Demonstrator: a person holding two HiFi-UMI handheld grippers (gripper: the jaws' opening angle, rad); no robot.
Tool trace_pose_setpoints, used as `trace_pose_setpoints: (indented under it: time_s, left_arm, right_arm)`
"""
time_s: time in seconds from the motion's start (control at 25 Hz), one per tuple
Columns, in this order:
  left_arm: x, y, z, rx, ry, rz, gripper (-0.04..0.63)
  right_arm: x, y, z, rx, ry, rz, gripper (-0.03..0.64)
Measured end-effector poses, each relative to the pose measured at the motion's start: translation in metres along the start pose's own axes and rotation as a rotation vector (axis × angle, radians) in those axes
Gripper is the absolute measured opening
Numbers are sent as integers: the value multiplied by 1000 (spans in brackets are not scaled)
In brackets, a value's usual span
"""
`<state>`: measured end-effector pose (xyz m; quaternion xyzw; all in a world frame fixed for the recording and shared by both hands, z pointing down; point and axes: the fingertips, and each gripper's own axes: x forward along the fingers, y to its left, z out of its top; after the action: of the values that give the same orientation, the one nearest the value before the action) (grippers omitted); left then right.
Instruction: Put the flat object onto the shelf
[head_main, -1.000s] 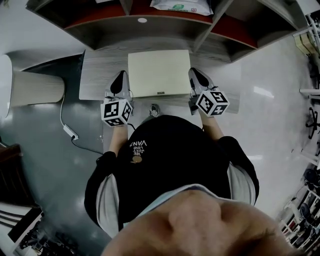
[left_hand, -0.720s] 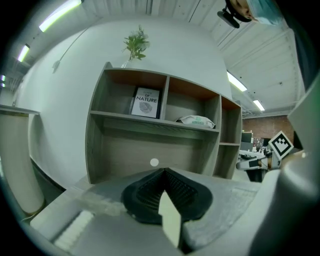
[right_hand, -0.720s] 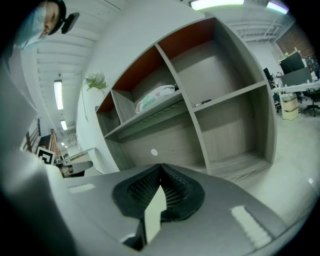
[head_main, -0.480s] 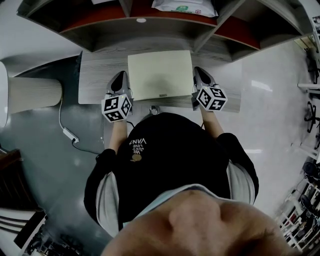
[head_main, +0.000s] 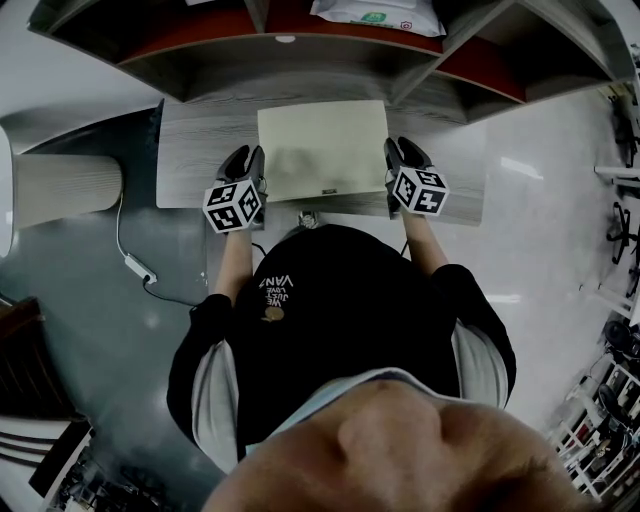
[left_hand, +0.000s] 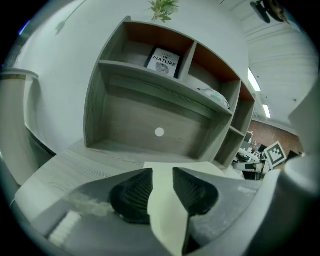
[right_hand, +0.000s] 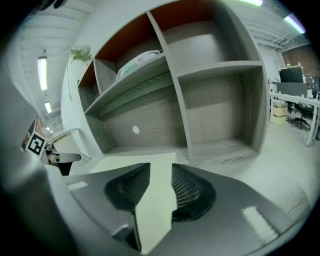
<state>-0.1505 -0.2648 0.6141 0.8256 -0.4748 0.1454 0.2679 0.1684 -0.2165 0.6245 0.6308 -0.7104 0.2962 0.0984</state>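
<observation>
Surface: grey wood platform (head_main: 200, 150) on glossy floor, at the foot of the shelf (head_main: 220, 75).
Left gripper (head_main: 248, 160): jaws just opened, fingers spread astride the left edge of the flat object (head_main: 322, 145), not pinching.
Board: the flat object is cream, lies on the platform, unshelved.
Right gripper (head_main: 403, 152): likewise just opened, spread astride the right edge.
Remaining: seemingly everything, namely pinch, lift, shelve.
Writing: book (left_hand: 163, 62) reads "OF NATURE"; green print on the packet (head_main: 372, 12) is illegible.
</observation>
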Motion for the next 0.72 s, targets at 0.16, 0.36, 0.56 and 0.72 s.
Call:
trace_pose_setpoints:
  time_s: [0.16, 0.36, 0.56, 0.72]
  left_arm:
    - [5, 10, -11, -29, 35, 10, 169]
    - [14, 16, -25, -100, 81, -13, 259]
    - [29, 20, -37, -152, 140, -50, 293]
    - [40, 17, -49, -176, 207, -92, 296]
  right_arm:
    - [8, -4, -8, 29, 28, 3, 169]
    - [20, -5, -16, 76, 70, 31, 212]
    - [35, -5, -27, 139, 138, 77, 260]
    - [44, -8, -40, 173, 211, 104, 284]
